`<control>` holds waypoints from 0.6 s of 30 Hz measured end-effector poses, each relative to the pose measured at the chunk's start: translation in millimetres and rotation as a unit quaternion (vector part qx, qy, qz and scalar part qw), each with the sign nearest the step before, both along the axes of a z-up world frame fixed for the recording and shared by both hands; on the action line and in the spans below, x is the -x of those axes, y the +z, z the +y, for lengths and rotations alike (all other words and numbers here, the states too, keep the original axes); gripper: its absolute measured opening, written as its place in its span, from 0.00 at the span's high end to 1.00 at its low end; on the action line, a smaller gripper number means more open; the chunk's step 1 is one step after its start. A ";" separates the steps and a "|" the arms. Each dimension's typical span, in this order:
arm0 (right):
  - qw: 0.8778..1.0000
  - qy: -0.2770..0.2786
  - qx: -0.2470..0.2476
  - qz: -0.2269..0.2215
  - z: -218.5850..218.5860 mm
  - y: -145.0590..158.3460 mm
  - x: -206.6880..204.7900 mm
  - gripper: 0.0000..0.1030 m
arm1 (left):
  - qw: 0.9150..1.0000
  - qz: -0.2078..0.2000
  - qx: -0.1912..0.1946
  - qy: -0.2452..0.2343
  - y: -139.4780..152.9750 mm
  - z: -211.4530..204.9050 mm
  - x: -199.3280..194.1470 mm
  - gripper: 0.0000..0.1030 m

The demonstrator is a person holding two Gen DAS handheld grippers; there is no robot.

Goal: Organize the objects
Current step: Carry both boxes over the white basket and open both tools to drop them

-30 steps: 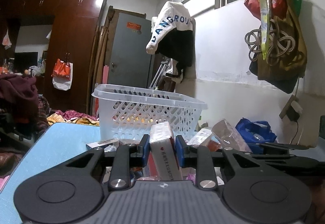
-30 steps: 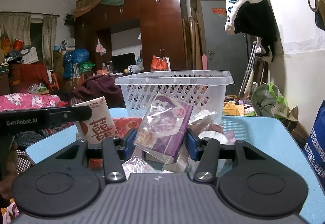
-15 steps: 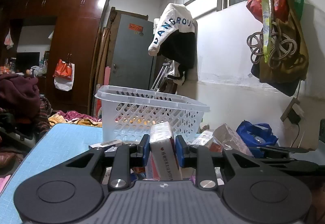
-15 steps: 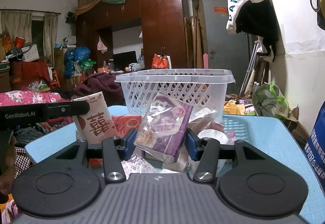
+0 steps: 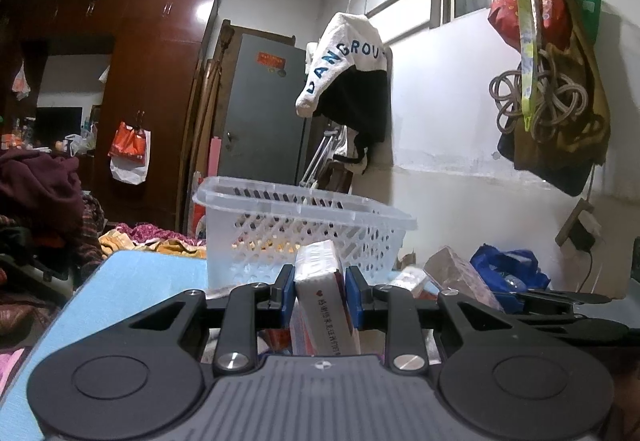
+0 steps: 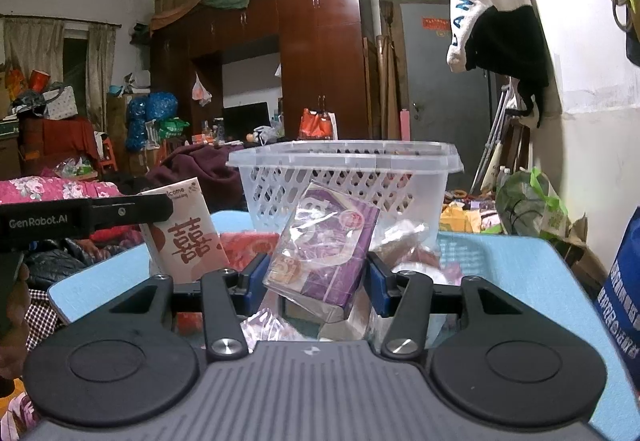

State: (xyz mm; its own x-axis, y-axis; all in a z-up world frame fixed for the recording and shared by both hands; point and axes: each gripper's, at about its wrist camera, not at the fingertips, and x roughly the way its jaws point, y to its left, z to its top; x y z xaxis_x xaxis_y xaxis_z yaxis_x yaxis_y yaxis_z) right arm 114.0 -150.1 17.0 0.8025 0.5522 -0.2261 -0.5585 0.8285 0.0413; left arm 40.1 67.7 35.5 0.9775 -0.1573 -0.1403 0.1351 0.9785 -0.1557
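Observation:
My left gripper (image 5: pixel 320 295) is shut on a white and red box (image 5: pixel 325 301), held upright in front of a white lattice basket (image 5: pixel 304 229). The same box (image 6: pixel 182 237) shows at the left in the right wrist view, under the left gripper's black body. My right gripper (image 6: pixel 316 277) is shut on a purple packet in clear wrap (image 6: pixel 326 253), tilted, in front of the basket (image 6: pixel 344 177). The basket stands on a light blue table (image 6: pixel 500 269).
Loose packets (image 6: pixel 248 245) lie on the table between the grippers and the basket. A blue bag (image 5: pixel 508 269) lies at the right. A wall with hanging clothes and bags (image 5: pixel 552 101) runs along the right. Cluttered furniture stands behind.
Both grippers have risen slightly with their loads; the basket sits a little lower in both views. Grips are unchanged.

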 end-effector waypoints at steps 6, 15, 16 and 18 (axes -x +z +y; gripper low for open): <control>0.999 0.019 -0.013 -0.024 6.0 42.5 -23.0 0.48 | 0.999 -0.031 0.015 0.008 41.7 11.8 -24.4 0.70; 0.992 -0.026 0.116 -0.042 66.1 87.1 -136.0 0.48 | 0.997 0.011 0.046 0.054 86.7 32.3 -154.6 0.70; 0.991 -0.032 0.130 -0.024 69.3 83.4 -152.4 0.48 | 0.997 0.025 0.048 0.058 83.8 34.7 -169.3 0.70; 0.991 -0.028 0.133 0.002 69.5 75.9 -171.2 0.48 | 0.995 0.053 0.053 0.069 75.8 38.9 -196.1 0.70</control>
State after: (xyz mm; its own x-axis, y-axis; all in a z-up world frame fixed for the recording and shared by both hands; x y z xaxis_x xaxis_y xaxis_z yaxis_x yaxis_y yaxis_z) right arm 285.3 -80.7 92.9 0.8286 0.4280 -0.3609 -0.5124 0.8395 -0.1809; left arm 236.2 106.6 111.3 0.9712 -0.0426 -0.2344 -0.0216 0.9640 -0.2649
